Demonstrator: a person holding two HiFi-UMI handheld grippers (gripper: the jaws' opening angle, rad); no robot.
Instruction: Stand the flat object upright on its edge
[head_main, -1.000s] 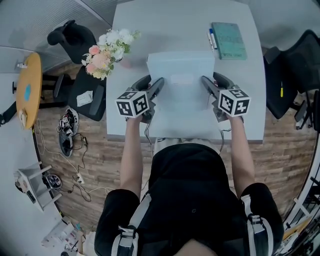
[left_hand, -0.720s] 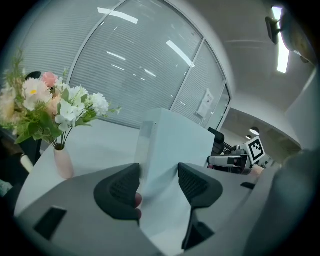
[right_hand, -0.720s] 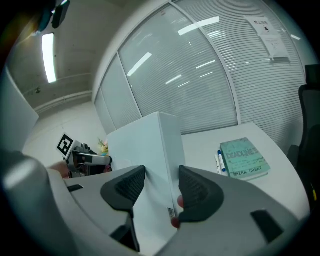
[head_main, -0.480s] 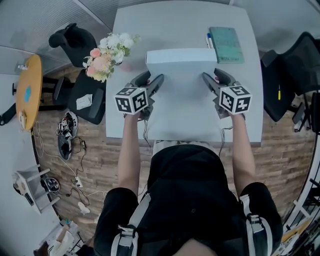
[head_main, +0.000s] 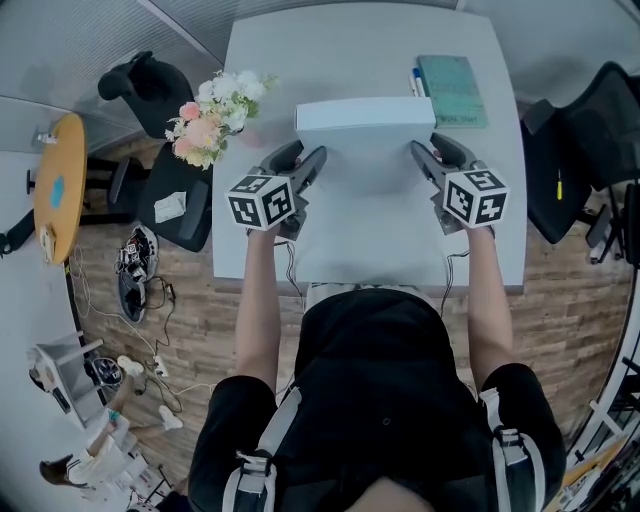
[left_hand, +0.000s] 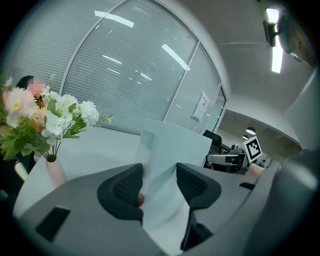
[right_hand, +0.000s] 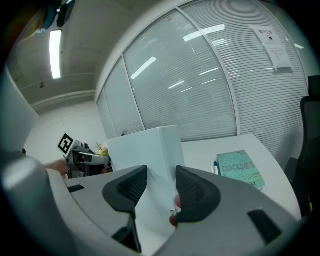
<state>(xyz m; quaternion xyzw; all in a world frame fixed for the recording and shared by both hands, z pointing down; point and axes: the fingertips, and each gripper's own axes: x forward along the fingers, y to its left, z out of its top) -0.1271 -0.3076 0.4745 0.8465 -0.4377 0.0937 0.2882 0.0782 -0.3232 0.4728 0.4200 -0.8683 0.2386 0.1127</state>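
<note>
- The flat white box (head_main: 365, 190) is in the middle of the table (head_main: 270, 60), between the two grippers. Its thick far edge is raised towards the head camera and its broad face slopes down to the near edge of the table.
- Whether its near edge rests on the tabletop cannot be told from the head view.
- One gripper on each short side probably gives even control. With both sides held, the box can likely swing up about its near edge without twisting or sliding.
- The box seems partway up, tilted but not yet standing on its edge.
- The left gripper (head_main: 310, 158) takes the box's left side. Its jaws have just been closing, though they remain fairly wide. In the left gripper view the box fills the gap and both ribbed pads (left_hand: 122, 187) bear on it, so it pinches the box across its thickness.
- The right gripper (head_main: 428, 152) mirrors this on the right side. Its jaws have also just been closing, with the box wedged between them and the pads pressed against both faces.
- The vase of flowers (head_main: 215, 110) stands at the table's far left, just beside the box's far left corner. The teal book (head_main: 452, 90) and a pen (head_main: 417, 82) lie at the far right, near the raised edge.
- Both are close enough that a sideways slip could bump them.
</note>
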